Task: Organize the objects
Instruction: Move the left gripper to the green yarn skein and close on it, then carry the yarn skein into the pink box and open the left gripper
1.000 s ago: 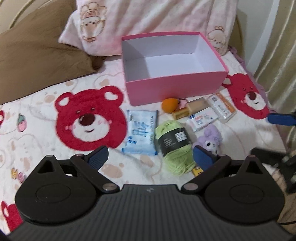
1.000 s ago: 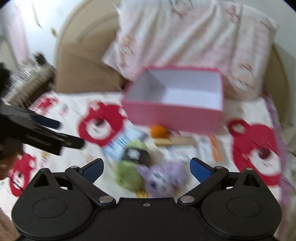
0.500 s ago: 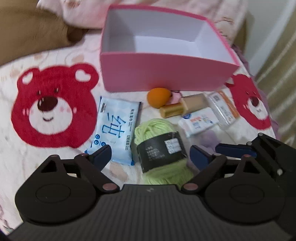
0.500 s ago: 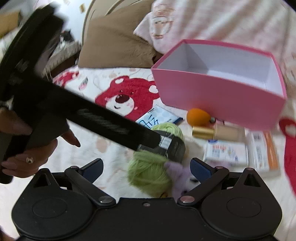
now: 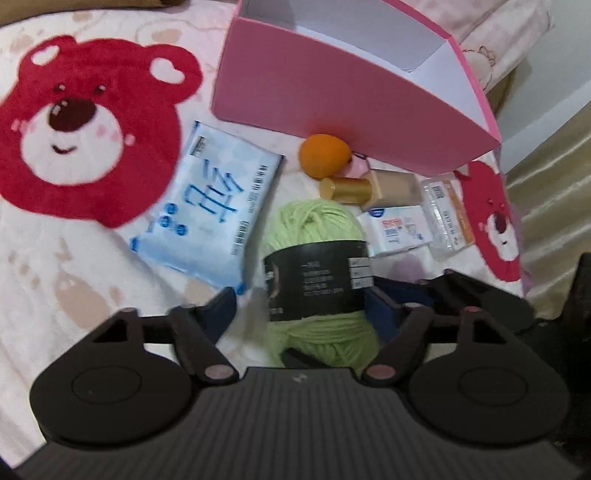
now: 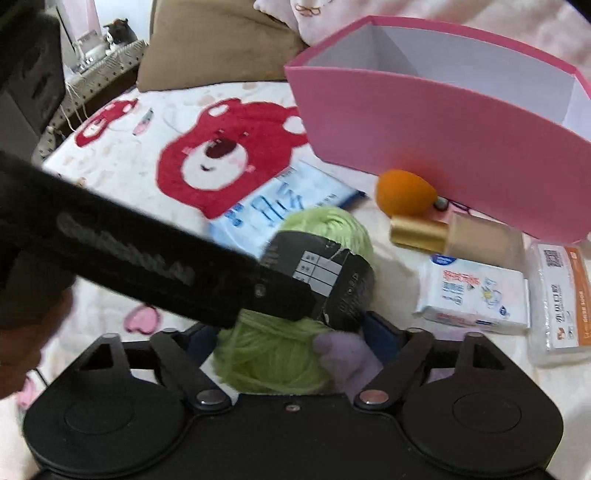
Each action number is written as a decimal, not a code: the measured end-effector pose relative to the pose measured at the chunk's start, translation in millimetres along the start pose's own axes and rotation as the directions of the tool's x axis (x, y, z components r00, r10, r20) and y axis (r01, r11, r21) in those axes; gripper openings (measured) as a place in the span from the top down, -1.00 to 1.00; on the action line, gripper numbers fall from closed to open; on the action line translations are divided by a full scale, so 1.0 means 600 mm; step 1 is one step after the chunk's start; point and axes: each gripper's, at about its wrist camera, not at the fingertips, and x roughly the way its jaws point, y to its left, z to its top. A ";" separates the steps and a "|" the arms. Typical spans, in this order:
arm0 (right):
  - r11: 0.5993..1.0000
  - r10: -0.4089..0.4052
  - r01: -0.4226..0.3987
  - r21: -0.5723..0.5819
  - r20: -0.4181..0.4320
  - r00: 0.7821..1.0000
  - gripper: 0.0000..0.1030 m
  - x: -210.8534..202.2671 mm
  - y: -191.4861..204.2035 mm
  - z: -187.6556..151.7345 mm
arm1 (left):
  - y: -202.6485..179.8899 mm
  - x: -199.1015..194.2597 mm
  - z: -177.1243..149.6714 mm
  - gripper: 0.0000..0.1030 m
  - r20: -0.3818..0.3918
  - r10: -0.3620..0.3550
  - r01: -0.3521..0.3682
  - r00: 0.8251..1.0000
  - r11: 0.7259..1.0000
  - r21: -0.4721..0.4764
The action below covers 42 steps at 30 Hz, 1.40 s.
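A green yarn ball (image 5: 314, 229) with a black label lies on the bear-print bedspread, in front of an open pink box (image 5: 332, 88). My left gripper (image 5: 303, 310) is open, its fingers on either side of the yarn. My right gripper (image 6: 291, 332) is open, low over the yarn (image 6: 328, 229) and a purple plush toy (image 6: 347, 354). The left gripper's body crosses the right wrist view. A blue tissue pack (image 5: 214, 206), an orange sponge (image 5: 323, 155), a gold-capped bottle (image 5: 369, 188), a white wipes pack (image 5: 399, 229) and a clear box (image 5: 447, 218) lie around.
A brown pillow (image 6: 214, 40) and a pink patterned pillow (image 6: 480, 14) lie behind the box. The bed edge and a beige curtain (image 5: 554, 184) are at the right. A bedside table with clutter (image 6: 96, 48) stands far left.
Both grippers have moved forward and down towards the yarn and plush toy. The left fingers have come around the yarn.
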 end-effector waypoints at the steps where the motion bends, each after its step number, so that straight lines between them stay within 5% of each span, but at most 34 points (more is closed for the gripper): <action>1: 1.000 -0.005 0.005 0.008 0.005 1.000 -0.59 0.002 -0.001 0.002 | -0.002 0.001 0.000 -0.05 0.007 -0.020 0.020 1.000 1.000 0.004; 12: 0.991 -0.058 0.077 -0.107 0.169 0.984 -0.46 -0.060 0.039 0.034 | -0.065 -0.087 -0.004 0.02 0.075 -0.028 0.020 0.997 0.995 0.102; 24: 0.999 -0.042 0.036 0.024 0.395 0.918 -0.31 -0.200 -0.029 0.131 | -0.157 -0.211 0.099 0.02 0.231 -0.136 0.073 0.964 0.962 0.263; 31: 0.988 -0.110 0.064 0.140 0.356 0.928 -0.26 -0.219 -0.126 0.208 | -0.200 -0.154 0.211 0.01 0.212 -0.190 0.139 0.958 0.962 0.235; 35: 0.967 -0.150 0.084 0.239 0.271 0.951 -0.25 -0.181 -0.193 0.250 | -0.198 -0.082 0.282 0.01 0.144 -0.222 0.200 0.964 0.968 0.155; 42: 0.938 -0.202 0.133 0.322 0.194 0.960 -0.24 -0.093 -0.273 0.307 | -0.156 0.033 0.366 -0.01 0.120 -0.263 0.263 0.957 0.965 0.015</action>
